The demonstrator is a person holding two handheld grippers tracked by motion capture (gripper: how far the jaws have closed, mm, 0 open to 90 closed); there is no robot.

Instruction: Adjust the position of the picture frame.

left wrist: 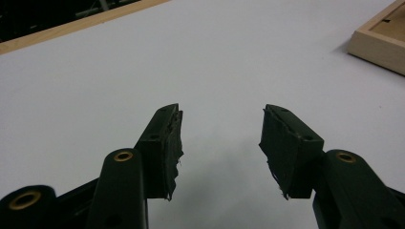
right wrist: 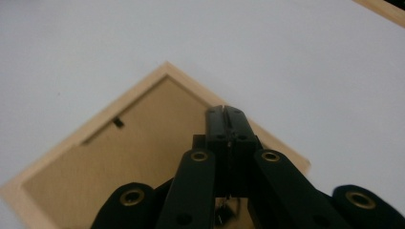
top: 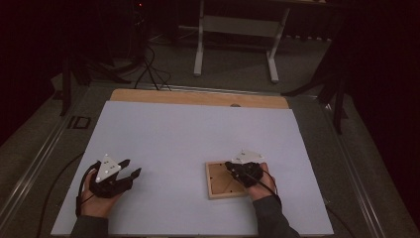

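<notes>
A shallow wooden frame, square and lying flat with its backing side up, sits on the white sheet that covers the counter, toward the near right part of it and well in from the right edge. Being square it has no long axis; its sides run almost parallel to the counter's edges, turned only slightly. In the right claw view one corner of the frame points away from the camera, and a small dark clip sits on the backing board near one side rail.

The right claw is over the frame's far right corner, its jaws closed together with no gap between the pads; from the right claw view nothing is seen held between them, and whether the tips touch the wood cannot be told. The right hand lies across the frame's right side.

The left claw rests near the counter's near left corner, well apart from the frame, its jaws spread wide and holding nothing; in the left claw view bare white sheet shows between the pads.

Nothing else lies on the sheet, so there is open room on every side of the frame. A strip of bare wood runs along the far edge of the counter. Beyond it, on the floor, stand a white stand and loose black cables.
</notes>
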